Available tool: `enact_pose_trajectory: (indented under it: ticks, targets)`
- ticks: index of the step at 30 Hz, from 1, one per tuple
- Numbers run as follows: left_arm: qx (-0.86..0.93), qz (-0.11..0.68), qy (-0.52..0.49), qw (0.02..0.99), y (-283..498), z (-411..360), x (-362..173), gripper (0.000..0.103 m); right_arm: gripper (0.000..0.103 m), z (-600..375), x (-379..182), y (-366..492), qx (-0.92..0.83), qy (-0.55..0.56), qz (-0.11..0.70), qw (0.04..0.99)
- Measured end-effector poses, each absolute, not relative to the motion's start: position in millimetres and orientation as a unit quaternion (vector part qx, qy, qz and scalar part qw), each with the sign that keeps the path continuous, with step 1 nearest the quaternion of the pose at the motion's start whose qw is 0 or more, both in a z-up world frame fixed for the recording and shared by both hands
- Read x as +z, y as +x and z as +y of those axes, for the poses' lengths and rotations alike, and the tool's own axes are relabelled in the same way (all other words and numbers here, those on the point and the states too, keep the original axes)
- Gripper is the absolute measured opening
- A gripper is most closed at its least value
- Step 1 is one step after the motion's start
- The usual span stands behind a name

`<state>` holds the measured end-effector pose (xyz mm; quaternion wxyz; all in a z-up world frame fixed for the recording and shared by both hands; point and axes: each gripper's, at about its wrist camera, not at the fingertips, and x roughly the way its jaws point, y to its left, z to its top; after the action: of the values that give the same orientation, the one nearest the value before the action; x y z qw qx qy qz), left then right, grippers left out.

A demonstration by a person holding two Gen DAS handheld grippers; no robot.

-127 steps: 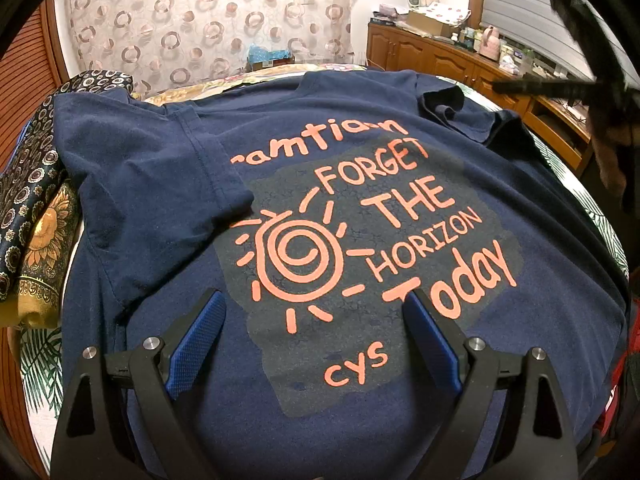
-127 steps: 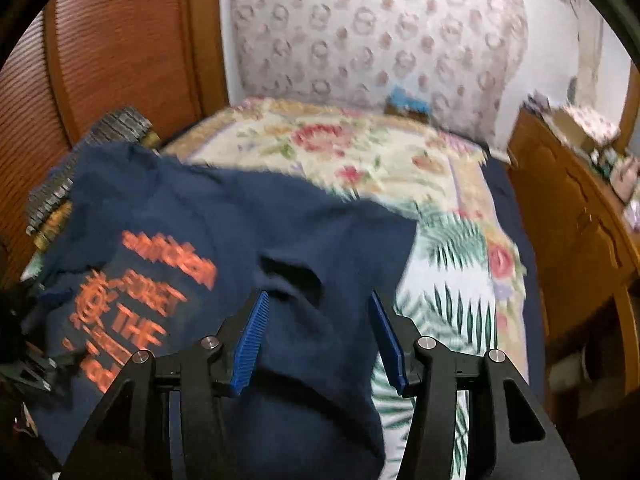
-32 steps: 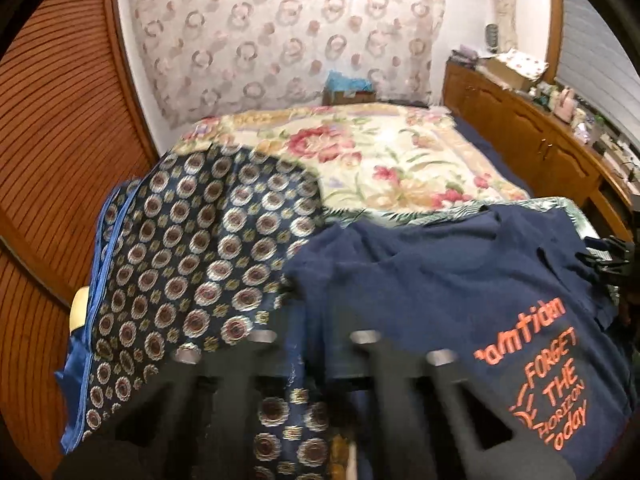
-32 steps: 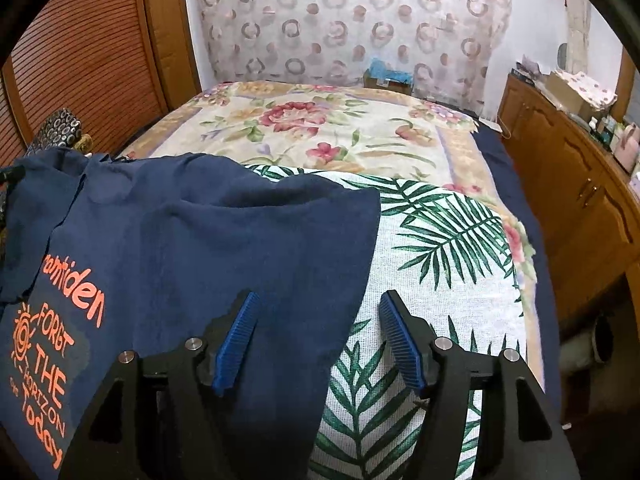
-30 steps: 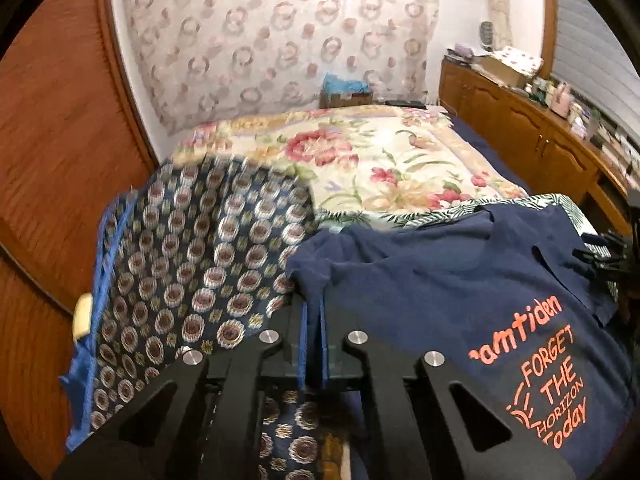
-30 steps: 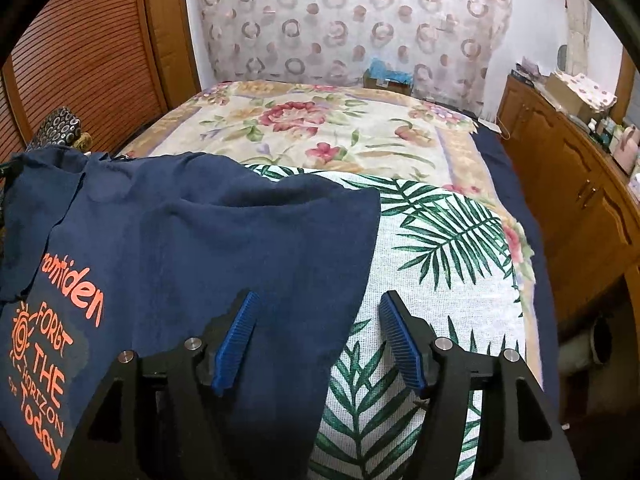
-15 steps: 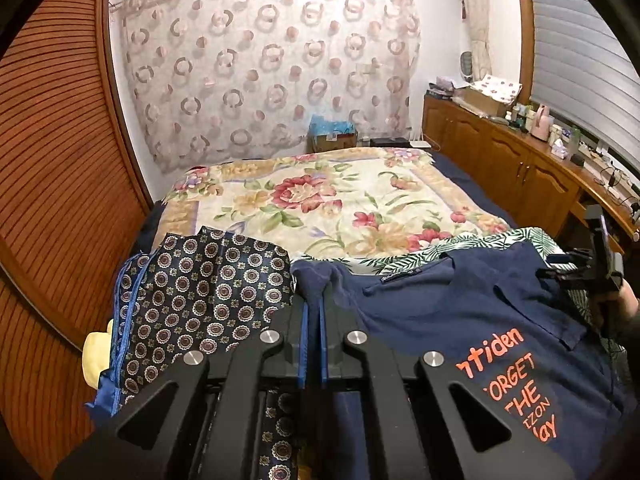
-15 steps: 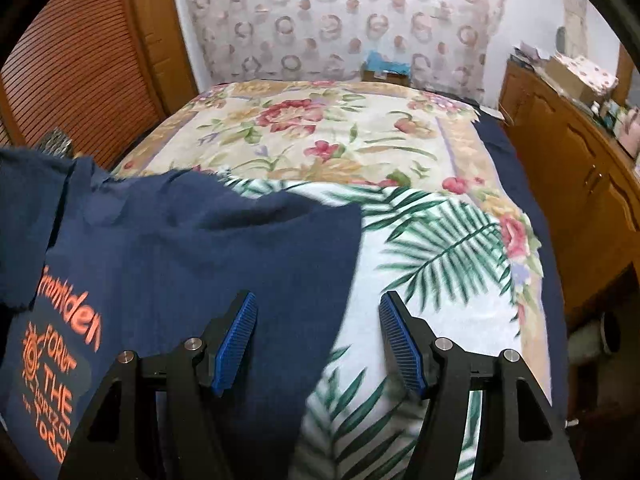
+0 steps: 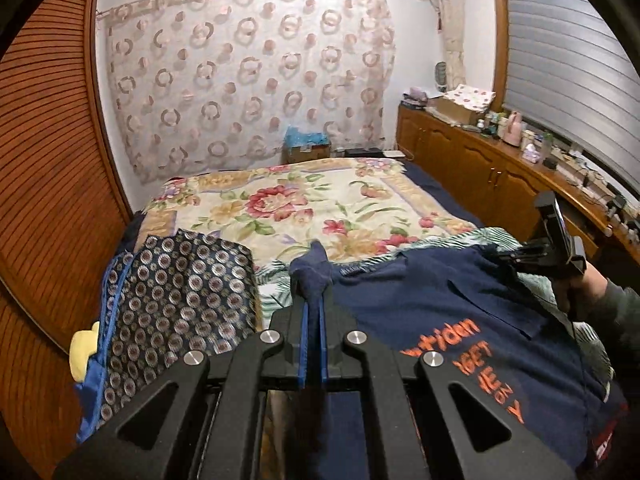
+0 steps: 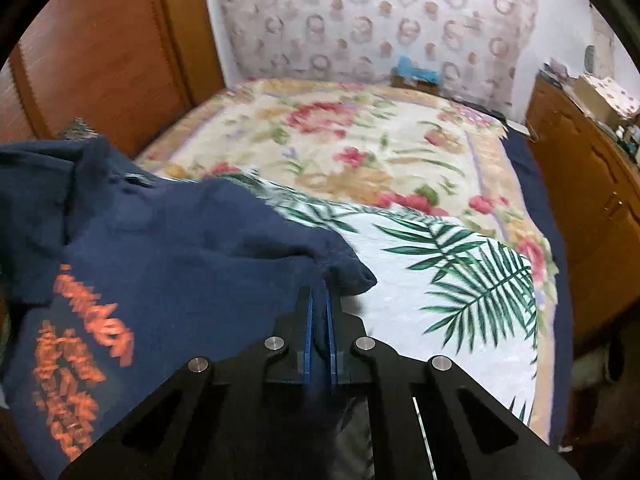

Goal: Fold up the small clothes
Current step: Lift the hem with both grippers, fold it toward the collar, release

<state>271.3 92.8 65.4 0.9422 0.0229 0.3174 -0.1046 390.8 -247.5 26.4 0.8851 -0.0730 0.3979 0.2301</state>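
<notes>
Where fingers (image 9: 314, 312) meet: shirt (image 9: 432, 300).

T-shirt (image 9: 440, 304) on bed (image 9: 320, 200), scarf (image 9: 176, 288) left

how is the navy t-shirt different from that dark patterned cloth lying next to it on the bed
The navy t-shirt is plain with orange lettering; the patterned cloth is covered in small round medallions with a blue edge. The t-shirt is pinched by the left gripper and the right gripper, both shut on its fabric; the patterned cloth is untouched. Both are dark blue and lie on the bed.
</notes>
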Motion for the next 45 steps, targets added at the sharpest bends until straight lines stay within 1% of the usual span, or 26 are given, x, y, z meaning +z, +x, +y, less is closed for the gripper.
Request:
enact_pose_trajectory:
  ticks: [6, 12, 20, 25, 31, 35, 38, 45]
  targets:
    - [-0.126, 0.301, 0.017, 0.945, 204.8, 92.1, 70.1, 0.005, 0.005, -262.0, 65.6, 317.2, 0.267, -0.061, 0.345, 0.898]
    - [-0.113, 0.280, 0.002, 0.953, 130.1, 111.8, 71.6, 0.005, 0.005, -294.9, 83.8, 228.0, 0.281, -0.044, 0.306, 0.909]
    - [-0.084, 0.288, -0.059, 0.952, 28.6, 148.8, 36.2, 0.005, 0.005, -348.6, 71.0, 103.5, 0.274, -0.027, 0.298, 0.914]
    - [-0.078, 0.294, -0.078, 0.950, -9.6, 159.1, 23.6, 0.005, 0.005, -369.0, 63.6, 40.2, 0.268, -0.031, 0.313, 0.911]
    - [-0.076, 0.289, -0.080, 0.951, -36.0, 162.9, 29.2, 0.005, 0.005, -377.5, 75.5, 2.7, 0.256, -0.021, 0.311, 0.915]
    - [-0.068, 0.291, -0.057, 0.953, -48.8, 159.8, 32.3, 0.005, 0.005, -371.6, 86.0, -11.8, 0.260, -0.018, 0.312, 0.914]
    - [-0.068, 0.309, -0.040, 0.948, -44.8, 154.9, 23.4, 0.005, 0.005, -368.3, 80.4, -21.0, 0.259, -0.035, 0.322, 0.910]
    - [-0.058, 0.351, -0.037, 0.934, -33.3, 151.8, -8.7, 0.005, 0.005, -355.3, 55.9, -7.7, 0.251, -0.053, 0.370, 0.893]
